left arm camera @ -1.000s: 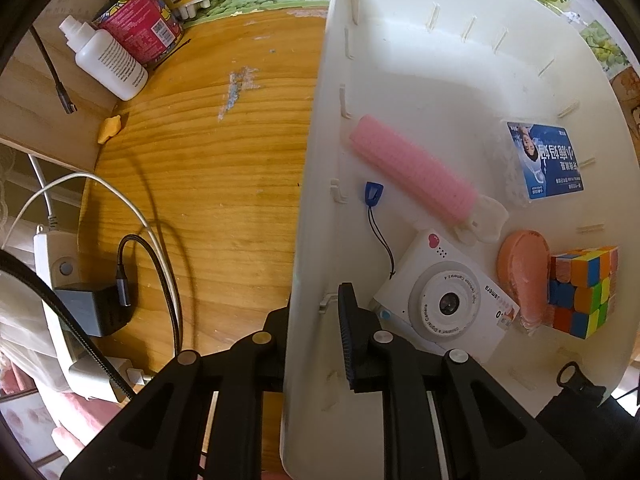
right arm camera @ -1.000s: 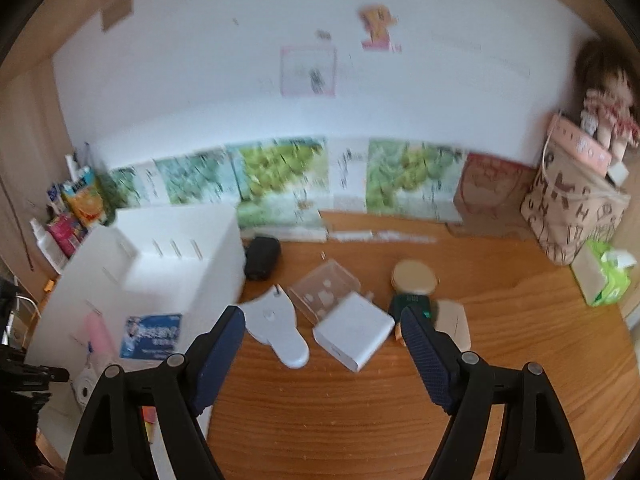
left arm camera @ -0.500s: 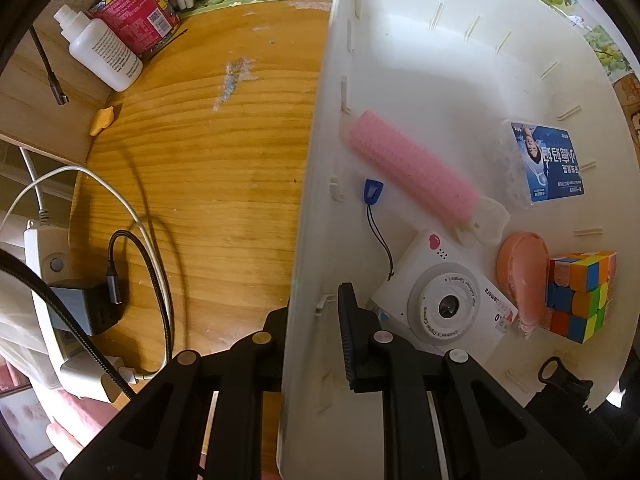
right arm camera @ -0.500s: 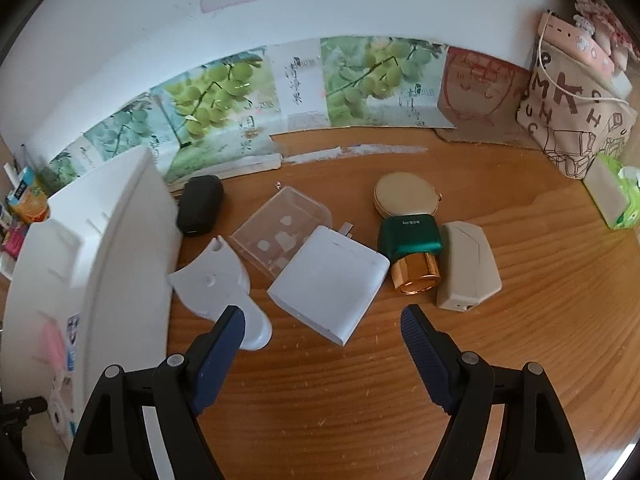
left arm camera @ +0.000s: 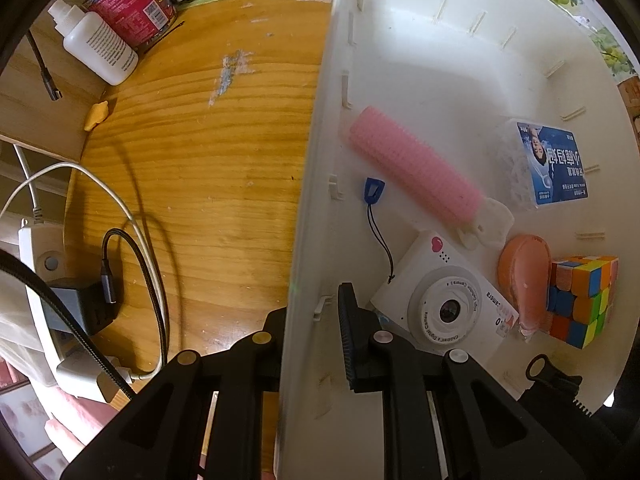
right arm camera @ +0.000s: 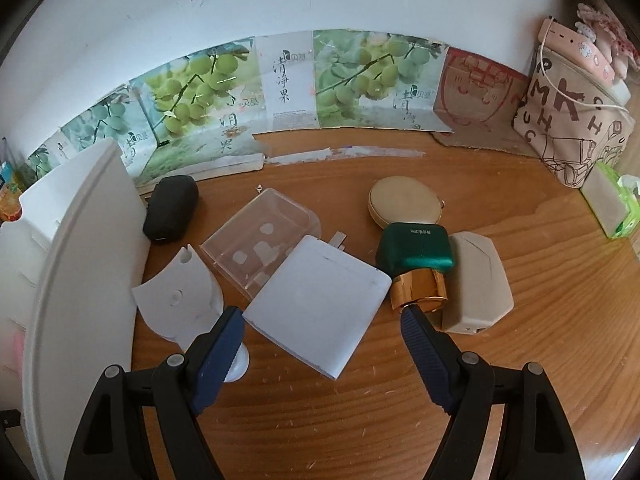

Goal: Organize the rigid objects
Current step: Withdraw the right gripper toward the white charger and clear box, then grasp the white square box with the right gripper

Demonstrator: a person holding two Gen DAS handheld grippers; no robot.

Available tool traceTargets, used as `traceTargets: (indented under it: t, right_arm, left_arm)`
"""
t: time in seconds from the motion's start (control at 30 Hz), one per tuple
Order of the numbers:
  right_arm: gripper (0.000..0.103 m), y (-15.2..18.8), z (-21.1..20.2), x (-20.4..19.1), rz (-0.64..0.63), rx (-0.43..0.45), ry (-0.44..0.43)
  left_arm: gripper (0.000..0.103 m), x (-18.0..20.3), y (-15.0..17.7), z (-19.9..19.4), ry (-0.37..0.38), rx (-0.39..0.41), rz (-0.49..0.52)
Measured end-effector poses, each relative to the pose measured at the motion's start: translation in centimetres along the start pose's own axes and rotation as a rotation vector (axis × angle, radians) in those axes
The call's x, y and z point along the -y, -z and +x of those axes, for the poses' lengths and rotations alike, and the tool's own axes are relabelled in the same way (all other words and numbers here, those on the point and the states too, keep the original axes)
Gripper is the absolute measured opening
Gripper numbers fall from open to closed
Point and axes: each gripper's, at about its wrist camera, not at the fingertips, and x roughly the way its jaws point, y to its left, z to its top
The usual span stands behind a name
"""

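Observation:
My left gripper (left arm camera: 312, 312) is shut on the left wall of the white bin (left arm camera: 308, 184), one finger inside and one outside. In the bin lie a pink roller (left arm camera: 412, 172), a white toy camera (left arm camera: 444, 300), a colour cube (left arm camera: 580, 300), an orange piece (left arm camera: 524, 272) and a blue-labelled box (left arm camera: 552, 168). My right gripper (right arm camera: 322, 320) is open and empty, low over the table, just in front of a flat white box (right arm camera: 320, 304). Around the white box lie a clear plastic box (right arm camera: 260, 240), a white curved piece (right arm camera: 180, 296), a green and gold bottle (right arm camera: 416, 260), a beige case (right arm camera: 476, 280), a round compact (right arm camera: 404, 204) and a black case (right arm camera: 172, 208).
The bin's wall (right arm camera: 80, 280) stands at the left in the right wrist view. A patterned bag (right arm camera: 572, 112) and tissue pack (right arm camera: 616, 208) sit at the far right. Left of the bin are a white bottle (left arm camera: 96, 48), a red can (left arm camera: 132, 12), cables (left arm camera: 136, 256) and a power strip (left arm camera: 44, 280).
My right gripper has tilted down and moved closer to the flat white box and the objects around it. My left gripper still holds the bin wall, which has barely shifted.

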Motion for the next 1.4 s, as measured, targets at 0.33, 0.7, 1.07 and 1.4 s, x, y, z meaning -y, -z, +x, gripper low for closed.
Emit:
traceTargets:
  t: [0.33,0.7,1.07,1.4]
  right_arm:
    - [0.074,0.0,0.4,-0.1,-0.016,0.029,-0.013]
    - [0.071,0.5,-0.1,-0.5,-0.015,0.016,-0.019]
    - [0.071,3.1,-2.4,-1.2,0.020,-0.014,-0.103]
    - [0.071,5.2,-4.5,-1.6,0.051,-0.032,-0.206]
  left_arm:
    - [0.017,-0.9,0.0,0.4,0.009,-0.007,-0.015]
    - [0.017,-1.1,0.0,0.3,0.014,-0.005,-0.018]
    - [0.017,-1.5,0.5,0.4,0.017,0.002,-0.025]
    - [0.017,-2.0,1.3,0.1,0.027,0.015,-0.040]
